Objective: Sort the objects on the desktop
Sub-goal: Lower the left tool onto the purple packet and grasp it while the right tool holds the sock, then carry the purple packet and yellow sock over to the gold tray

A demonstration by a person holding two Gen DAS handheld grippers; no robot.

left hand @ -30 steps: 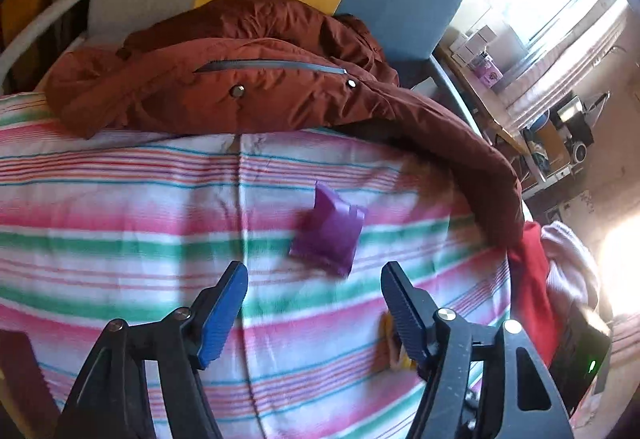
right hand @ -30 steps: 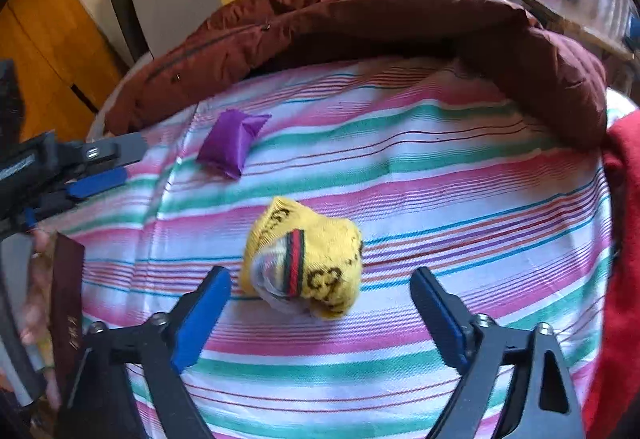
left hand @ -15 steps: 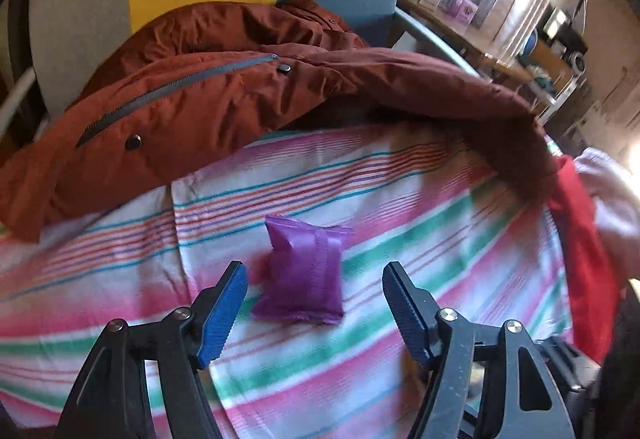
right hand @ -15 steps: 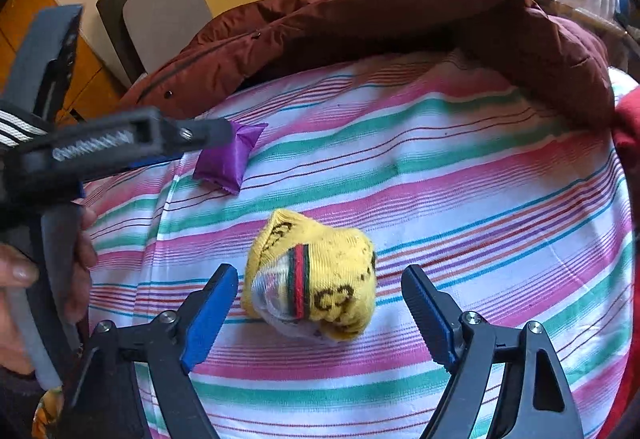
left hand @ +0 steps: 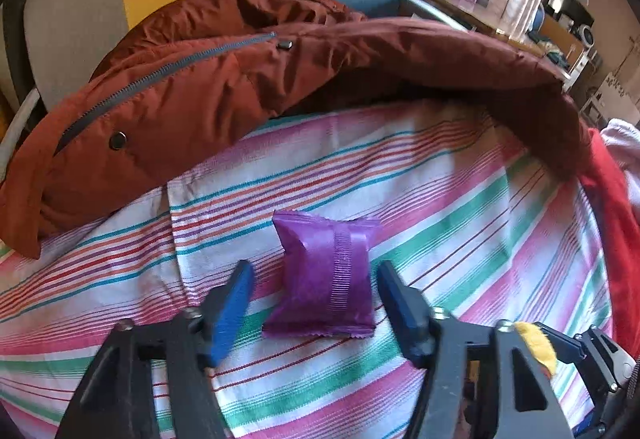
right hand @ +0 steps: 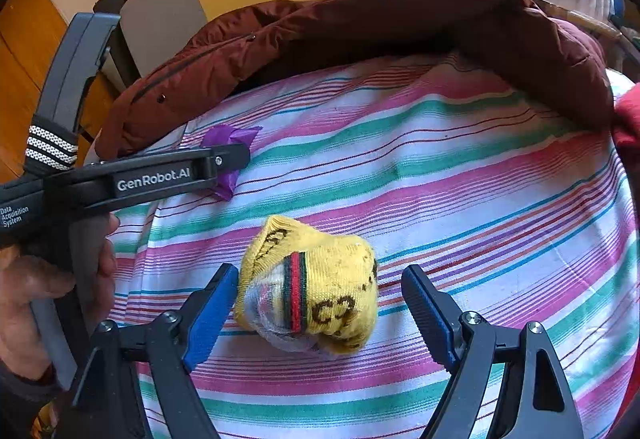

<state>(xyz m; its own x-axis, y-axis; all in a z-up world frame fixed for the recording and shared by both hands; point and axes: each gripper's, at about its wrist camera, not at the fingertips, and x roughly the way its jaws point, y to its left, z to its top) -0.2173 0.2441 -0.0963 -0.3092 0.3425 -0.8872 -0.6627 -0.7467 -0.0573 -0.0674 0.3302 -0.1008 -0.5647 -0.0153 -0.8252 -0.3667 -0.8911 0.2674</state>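
Currently, in the left wrist view, the left gripper has its fingers spread wide, released, straddling the purple packet without touching it. The packet lies flat on the striped cloth, near a rust-red jacket at the far side.

In the right wrist view, the right gripper is likewise released; its left finger sits just beside the yellow sock bundle, the right finger apart. The bundle shows a green-red-green band and dark letters. The other tool's body reads "GenRobot.AI" and "Data Acquisition System"; a hand grips its handle at the left.
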